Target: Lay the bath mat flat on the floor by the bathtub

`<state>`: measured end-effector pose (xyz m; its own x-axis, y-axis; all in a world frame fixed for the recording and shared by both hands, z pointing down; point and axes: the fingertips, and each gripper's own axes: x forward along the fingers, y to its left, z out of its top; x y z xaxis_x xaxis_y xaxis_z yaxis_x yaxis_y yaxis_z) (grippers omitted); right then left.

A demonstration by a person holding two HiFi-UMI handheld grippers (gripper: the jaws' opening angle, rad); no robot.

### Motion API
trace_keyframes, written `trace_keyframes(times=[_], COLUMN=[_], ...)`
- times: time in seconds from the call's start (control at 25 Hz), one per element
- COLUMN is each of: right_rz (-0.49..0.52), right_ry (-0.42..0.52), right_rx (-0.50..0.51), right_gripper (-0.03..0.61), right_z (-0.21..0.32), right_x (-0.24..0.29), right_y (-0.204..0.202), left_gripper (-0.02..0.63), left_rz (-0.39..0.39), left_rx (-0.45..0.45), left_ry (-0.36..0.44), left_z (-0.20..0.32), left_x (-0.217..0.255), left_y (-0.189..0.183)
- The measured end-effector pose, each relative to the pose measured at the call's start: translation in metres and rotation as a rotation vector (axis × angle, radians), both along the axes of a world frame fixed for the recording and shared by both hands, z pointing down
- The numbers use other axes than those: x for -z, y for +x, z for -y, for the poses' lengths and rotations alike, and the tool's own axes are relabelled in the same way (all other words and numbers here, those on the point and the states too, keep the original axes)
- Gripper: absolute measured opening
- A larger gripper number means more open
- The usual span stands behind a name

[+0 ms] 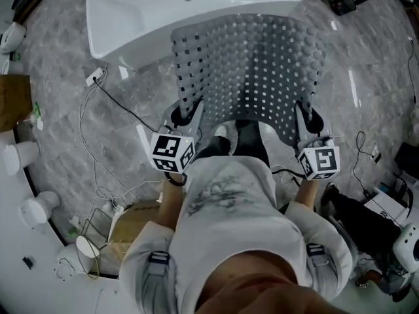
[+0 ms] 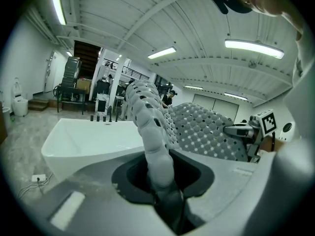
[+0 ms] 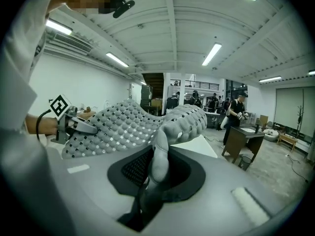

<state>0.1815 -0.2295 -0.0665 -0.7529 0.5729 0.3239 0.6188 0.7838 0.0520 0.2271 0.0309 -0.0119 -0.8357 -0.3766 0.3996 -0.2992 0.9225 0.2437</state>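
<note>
A grey bath mat [image 1: 252, 70] with raised bumps and small square holes hangs spread between my two grippers, its far edge over the rim of the white bathtub [image 1: 124, 12]. My left gripper [image 1: 184, 118] is shut on the mat's near left corner, and in the left gripper view the mat's edge [image 2: 153, 141] runs up from between the jaws. My right gripper [image 1: 306, 124] is shut on the near right corner. In the right gripper view the mat [image 3: 160, 146] rises folded out of the jaws and stretches left toward the other gripper.
Grey stone floor [image 1: 59, 90] surrounds the tub. A white plug and cable [image 1: 95, 78] trail at the left, a cardboard box [image 1: 131, 224] lies behind me, and black equipment and cables [image 1: 366, 208] sit at the right. People stand by a desk [image 3: 246, 141] in the background.
</note>
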Motion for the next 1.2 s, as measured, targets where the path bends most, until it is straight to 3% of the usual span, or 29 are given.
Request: trace_keyframes(times=[0.32, 0.8, 1.2], right_rz=[-0.064, -0.152, -0.230], right_ry=[0.015, 0.031, 0.052], right_rx=[0.106, 0.201, 0.246], right_gripper=[0.055, 0.055, 0.055], right_z=[-0.049, -0.044, -0.040], right_x=[-0.035, -0.083, -0.133], right_y=[-0.084, -0.198, -0.267], left_gripper=[0.101, 0.100, 0.100], left_rz=[-0.071, -0.167, -0.254], left_rx=[0.124, 0.239, 0.305], left_ry=[0.018, 0.021, 0.028], left_z=[-0.045, -0.036, -0.031], left_x=[-0.035, -0.075, -0.124], left_y=[-0.051, -0.136, -0.190])
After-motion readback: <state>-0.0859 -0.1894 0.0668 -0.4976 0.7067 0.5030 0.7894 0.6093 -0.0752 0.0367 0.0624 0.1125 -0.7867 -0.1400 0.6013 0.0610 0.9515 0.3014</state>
